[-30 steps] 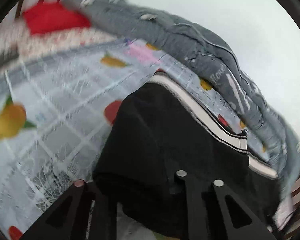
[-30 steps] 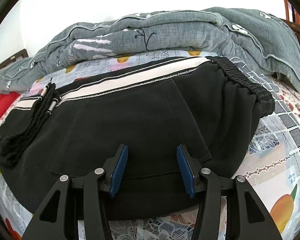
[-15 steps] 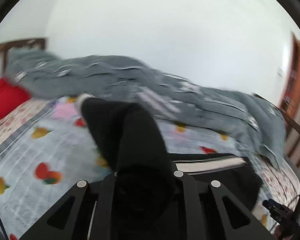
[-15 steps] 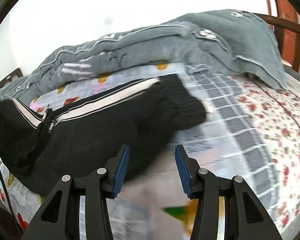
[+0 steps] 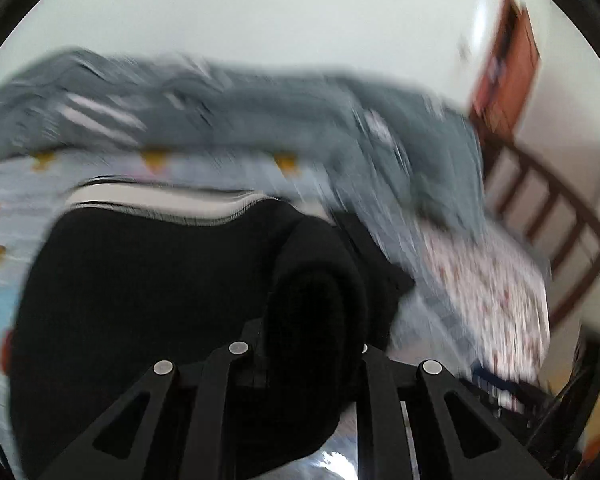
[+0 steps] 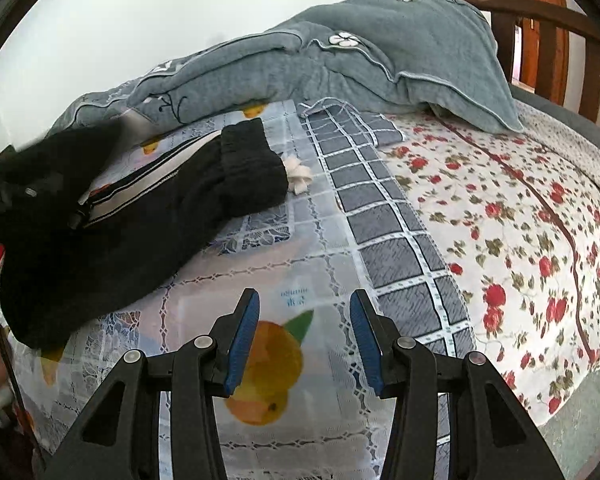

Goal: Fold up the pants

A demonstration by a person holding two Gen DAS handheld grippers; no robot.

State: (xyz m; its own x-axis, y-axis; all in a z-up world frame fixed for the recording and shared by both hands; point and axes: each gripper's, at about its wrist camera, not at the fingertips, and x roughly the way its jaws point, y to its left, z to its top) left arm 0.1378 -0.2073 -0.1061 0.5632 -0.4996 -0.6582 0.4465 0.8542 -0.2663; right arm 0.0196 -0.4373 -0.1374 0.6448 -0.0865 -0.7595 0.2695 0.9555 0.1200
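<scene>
A: Left gripper carries a pinched leg end of the black pants across, over the rest of the garment; earlier that fabric lay flat.

B: Right gripper has left the pants. Its fingers now hang apart over the fruit-print sheet, nothing between them.

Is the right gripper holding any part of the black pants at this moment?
No, the right gripper stands open over the fruit-print sheet, and the black pants lie apart from it.
</scene>
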